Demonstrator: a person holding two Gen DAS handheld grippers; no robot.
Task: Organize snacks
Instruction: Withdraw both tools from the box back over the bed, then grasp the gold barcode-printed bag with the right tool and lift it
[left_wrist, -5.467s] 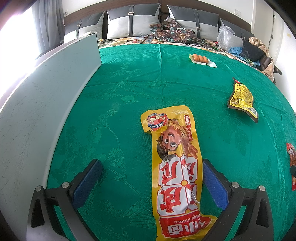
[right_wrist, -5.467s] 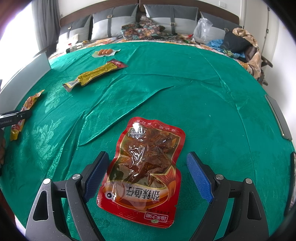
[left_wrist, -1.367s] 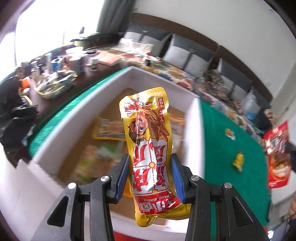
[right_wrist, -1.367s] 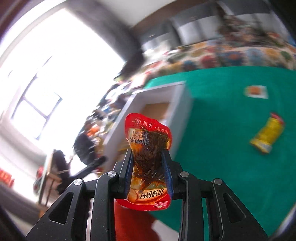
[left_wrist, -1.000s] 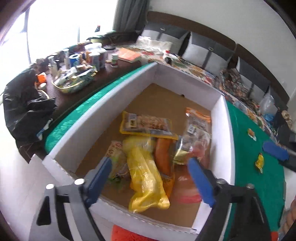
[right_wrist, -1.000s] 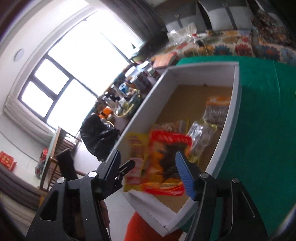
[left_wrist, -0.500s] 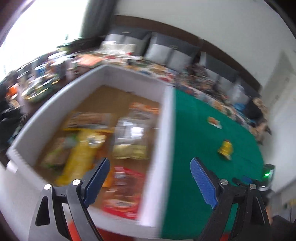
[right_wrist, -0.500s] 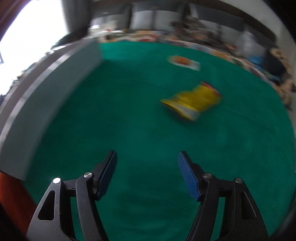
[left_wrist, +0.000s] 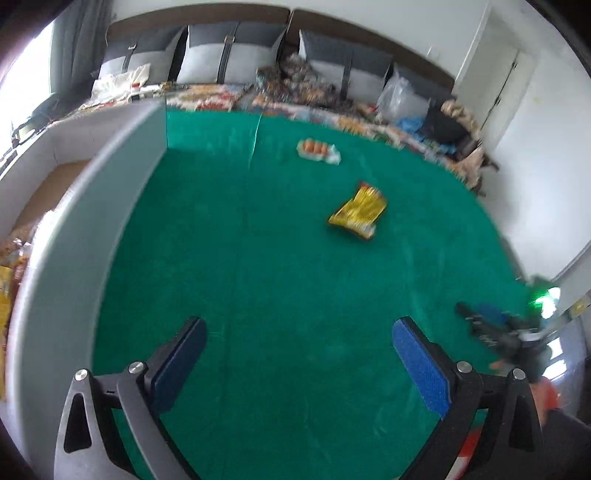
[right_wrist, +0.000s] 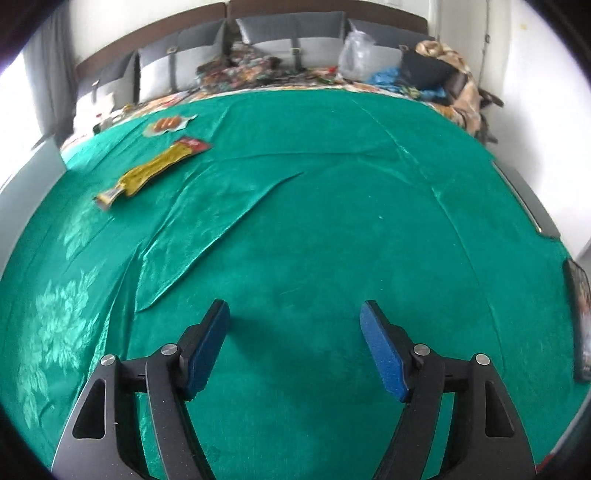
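1. Left wrist view: left gripper (left_wrist: 297, 356) hangs over bare green cloth (left_wrist: 258, 258), jaws opening wide, nothing btwn the pads. Reads as empty and angled down toward the cloth, prob. lining up a next pickup.
2. Right wrist view: right gripper (right_wrist: 294, 345) also over bare cloth, jaws opening, nothing btwn them. It shows too at the right edge of the left view, blurred.
3. White box (left_wrist: 85, 221) sits at the left edge of the cloth w/ its tall wall facing the work area; bits of packets show inside at far left, too cut off to count. Judgement: it's the collection bin, so loose snacks belong there.
4. Snacks left on the cloth, counted: 2.
   - 1 yellow pouch (left_wrist: 357, 213), lying flat mid-cloth, well apart from both grippers.
   - 1 clear pack of sausages (left_wrist: 317, 149), flat near the far edge, beyond the yellow pouch.
5. Both lie toward the box side, so the left hand seems better placed for them; the right has nothing near it.
6. Grippers: 2. Box: 1. Grey cushions (right_wrist: 288, 26) behind; exact count unclear.
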